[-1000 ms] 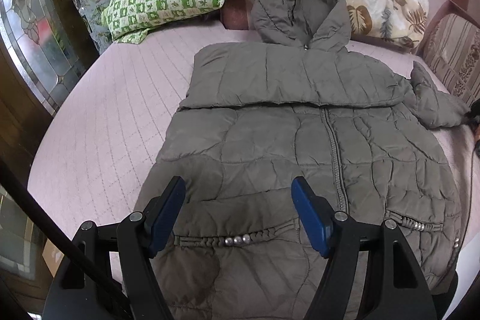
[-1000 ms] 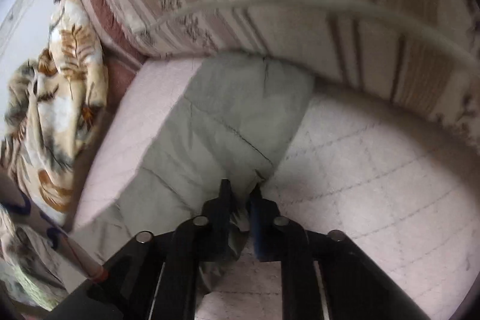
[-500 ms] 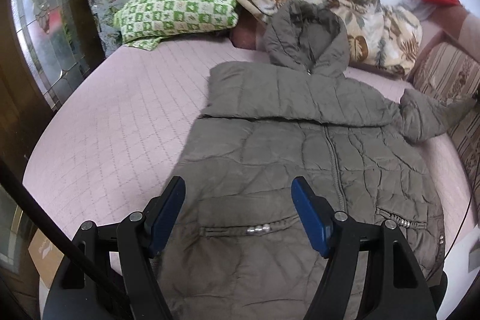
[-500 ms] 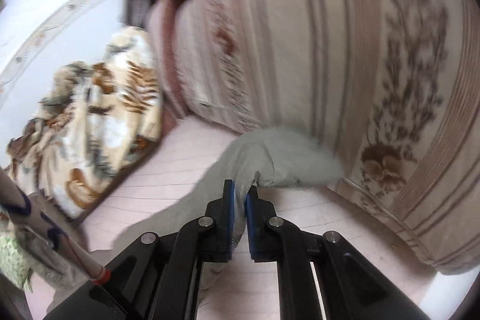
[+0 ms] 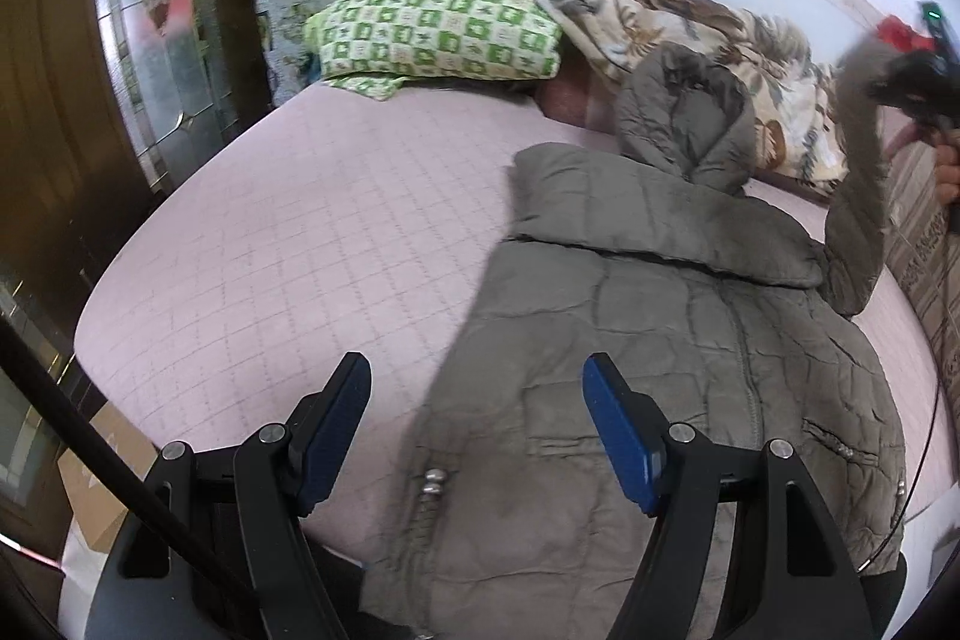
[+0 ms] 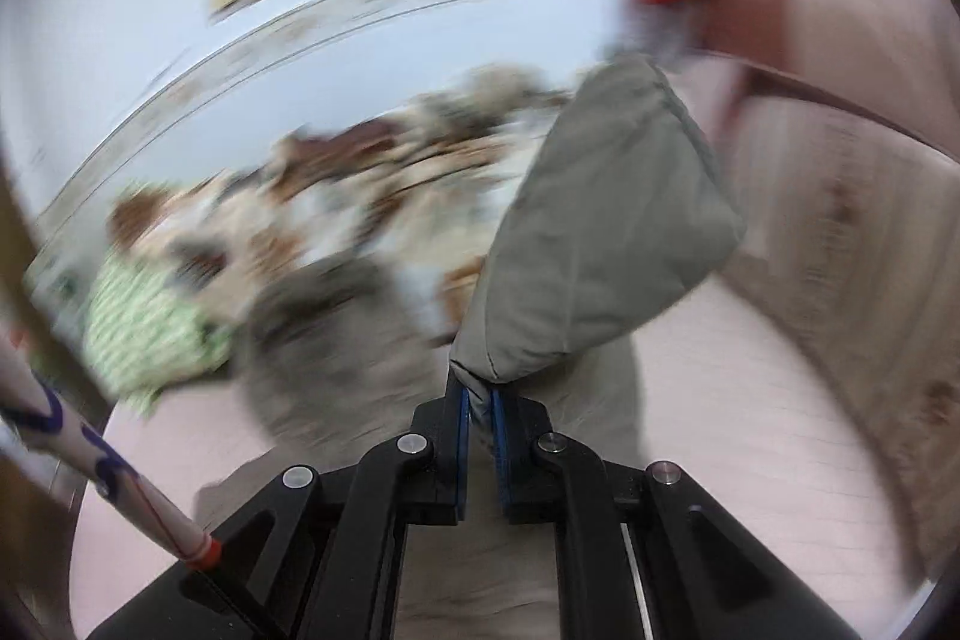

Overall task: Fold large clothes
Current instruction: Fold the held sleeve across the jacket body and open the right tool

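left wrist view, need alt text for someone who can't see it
A grey-green puffer jacket lies front-up on a pink quilted bed, one sleeve lifted into the air by the right claw at the frame's right edge. The left claw hovers open over the jacket's hem. A green checked pillow and a leaf-print blanket lie behind.

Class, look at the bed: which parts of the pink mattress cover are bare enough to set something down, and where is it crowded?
Free: the wide stretch of pink mattress cover between the grey puffer jacket and the glass-panelled door, below the green checked pillow. Crowded: the head end, with pillow and leaf-print blanket, and the jacket's side by the striped cushion.
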Action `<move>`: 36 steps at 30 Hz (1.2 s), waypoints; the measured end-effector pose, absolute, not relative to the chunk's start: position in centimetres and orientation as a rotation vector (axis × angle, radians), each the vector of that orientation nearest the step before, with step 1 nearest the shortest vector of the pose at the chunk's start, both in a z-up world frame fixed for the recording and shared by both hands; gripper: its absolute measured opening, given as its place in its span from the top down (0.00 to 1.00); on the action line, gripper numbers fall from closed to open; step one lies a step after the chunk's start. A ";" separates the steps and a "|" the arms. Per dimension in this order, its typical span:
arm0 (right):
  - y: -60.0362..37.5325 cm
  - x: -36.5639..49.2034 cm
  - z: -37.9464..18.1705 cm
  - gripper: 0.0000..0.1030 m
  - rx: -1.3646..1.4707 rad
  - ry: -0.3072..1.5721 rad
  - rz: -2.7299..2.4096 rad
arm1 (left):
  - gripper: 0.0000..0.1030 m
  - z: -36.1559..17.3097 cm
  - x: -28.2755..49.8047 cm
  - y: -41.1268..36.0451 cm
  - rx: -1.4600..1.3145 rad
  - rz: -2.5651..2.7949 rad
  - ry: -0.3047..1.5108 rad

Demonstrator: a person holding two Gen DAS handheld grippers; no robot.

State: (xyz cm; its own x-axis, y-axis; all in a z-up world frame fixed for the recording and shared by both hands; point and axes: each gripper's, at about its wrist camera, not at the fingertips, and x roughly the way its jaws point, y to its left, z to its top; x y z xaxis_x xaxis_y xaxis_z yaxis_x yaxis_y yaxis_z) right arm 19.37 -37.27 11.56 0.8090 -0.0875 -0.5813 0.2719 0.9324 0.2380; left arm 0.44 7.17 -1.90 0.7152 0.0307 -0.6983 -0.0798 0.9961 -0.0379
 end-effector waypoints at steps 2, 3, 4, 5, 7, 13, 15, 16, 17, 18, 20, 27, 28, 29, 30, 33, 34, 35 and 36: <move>-32.3 21.2 10.4 0.93 0.276 0.635 -0.114 | 0.30 -2.1 0.2 8.5 -0.085 0.081 0.774; -29.4 22.2 9.4 0.93 0.250 0.660 -0.069 | 0.30 -2.3 0.2 9.0 -0.093 0.088 0.776; -27.0 22.9 8.4 0.93 0.231 0.684 -0.037 | 0.30 -2.4 0.1 9.8 -0.106 0.099 0.780; -24.7 23.6 7.2 0.93 0.218 0.711 -0.004 | 0.30 -2.5 0.0 10.2 -0.113 0.106 0.781; -20.5 25.0 4.4 0.93 0.187 0.770 0.051 | 0.30 -2.8 -0.1 11.3 -0.129 0.125 0.784; -10.9 27.8 -4.8 0.91 0.030 0.940 0.128 | 0.30 -3.3 -0.3 13.9 -0.172 0.166 0.790; -8.4 28.4 -8.0 0.86 -0.064 0.988 0.117 | 0.30 -3.5 -0.4 14.6 -0.185 0.178 0.793; -7.6 28.3 -8.9 0.82 -0.101 0.992 0.106 | 0.30 -3.6 -0.3 14.8 -0.189 0.180 0.796; -7.2 28.0 -9.2 0.74 -0.122 0.991 0.101 | 0.30 -3.8 -0.2 15.0 -0.195 0.184 0.800; -6.6 27.6 -9.6 0.66 -0.145 0.985 0.109 | 0.30 -4.0 -0.3 15.1 -0.200 0.186 0.805; -5.8 27.1 -9.4 0.42 -0.131 0.971 0.174 | 0.30 -4.3 -0.2 15.2 -0.210 0.185 0.819; -3.8 22.7 -7.6 0.41 -0.108 0.942 0.373 | 0.30 -3.3 -0.9 14.6 -0.184 0.204 0.801; -3.8 22.1 -7.5 0.41 -0.098 0.942 0.382 | 0.30 -3.1 -1.0 14.7 -0.183 0.210 0.802; -4.4 21.1 -7.5 0.40 -0.074 0.945 0.394 | 0.30 -2.8 -1.2 14.7 -0.183 0.215 0.804; -4.8 20.2 -7.5 0.40 -0.055 0.949 0.398 | 0.30 -2.5 -1.5 14.6 -0.182 0.221 0.806; -7.1 17.7 -8.0 0.40 0.020 0.939 0.420 | 0.30 -1.5 -2.8 14.0 -0.163 0.232 0.804; -7.8 17.1 -8.2 0.40 0.028 0.936 0.411 | 0.30 -1.3 -3.1 13.8 -0.151 0.236 0.798; -8.1 16.7 -8.3 0.40 0.029 0.930 0.396 | 0.30 -1.2 -3.5 13.4 -0.131 0.244 0.794; -8.9 16.8 -8.5 0.40 0.029 0.919 0.365 | 0.30 -1.1 -3.6 13.3 -0.120 0.247 0.796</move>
